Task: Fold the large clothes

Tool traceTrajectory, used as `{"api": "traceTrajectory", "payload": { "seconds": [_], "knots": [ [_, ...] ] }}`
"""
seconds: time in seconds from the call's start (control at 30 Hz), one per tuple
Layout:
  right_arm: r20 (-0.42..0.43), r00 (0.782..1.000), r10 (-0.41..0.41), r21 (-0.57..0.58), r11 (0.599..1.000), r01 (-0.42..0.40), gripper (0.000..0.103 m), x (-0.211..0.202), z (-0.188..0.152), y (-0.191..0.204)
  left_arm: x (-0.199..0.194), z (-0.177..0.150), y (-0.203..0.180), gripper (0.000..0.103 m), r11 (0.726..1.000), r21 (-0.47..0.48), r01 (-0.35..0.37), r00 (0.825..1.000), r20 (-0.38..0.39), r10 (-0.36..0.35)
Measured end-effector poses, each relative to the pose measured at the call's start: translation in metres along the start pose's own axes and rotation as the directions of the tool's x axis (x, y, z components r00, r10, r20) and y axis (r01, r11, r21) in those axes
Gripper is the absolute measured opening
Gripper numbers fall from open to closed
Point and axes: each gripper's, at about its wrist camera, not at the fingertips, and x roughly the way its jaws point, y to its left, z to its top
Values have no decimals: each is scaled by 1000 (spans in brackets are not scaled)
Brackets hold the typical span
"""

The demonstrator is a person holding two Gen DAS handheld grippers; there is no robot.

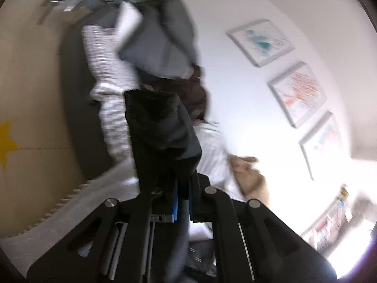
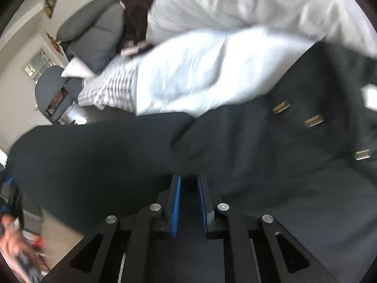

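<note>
A large dark coat (image 2: 259,153) with brass toggle buttons (image 2: 281,106) lies spread over the bed in the right wrist view. My right gripper (image 2: 189,184) points down at it. Its blue pads (image 2: 177,202) stand close together, with dark cloth filling the narrow gap between them. In the left wrist view a bunched fold of the same dark garment (image 1: 162,129) stands up from my left gripper (image 1: 182,181), which is shut on it and held level above the bed. The picture is blurred by motion.
A white duvet (image 2: 200,70), striped bedding (image 2: 110,89) and grey pillows (image 2: 99,37) cover the bed. A dark brown, hair-like mass (image 2: 136,18) lies by the pillows. Framed pictures (image 1: 261,42) hang on the white wall. The wooden floor (image 1: 28,94) runs beside the bed.
</note>
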Motion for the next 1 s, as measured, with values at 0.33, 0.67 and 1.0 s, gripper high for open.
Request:
{"api": "traceTrajectory", "payload": {
  "seconds": [0.33, 0.67, 1.0],
  "knots": [
    [-102, 971, 216, 117, 972, -204, 29, 27, 11, -22, 33, -95, -138, 8, 908, 202, 368, 908, -288, -304],
    [71, 985, 155, 212, 963, -167, 72, -138, -12, -158, 62, -252, -214, 9, 845, 248, 474, 727, -651, -216],
    [116, 993, 16, 500, 863, -72, 74, -227, -96, -306, 80, -408, -175, 57, 853, 350, 388, 315, -920, 235]
  ]
}}
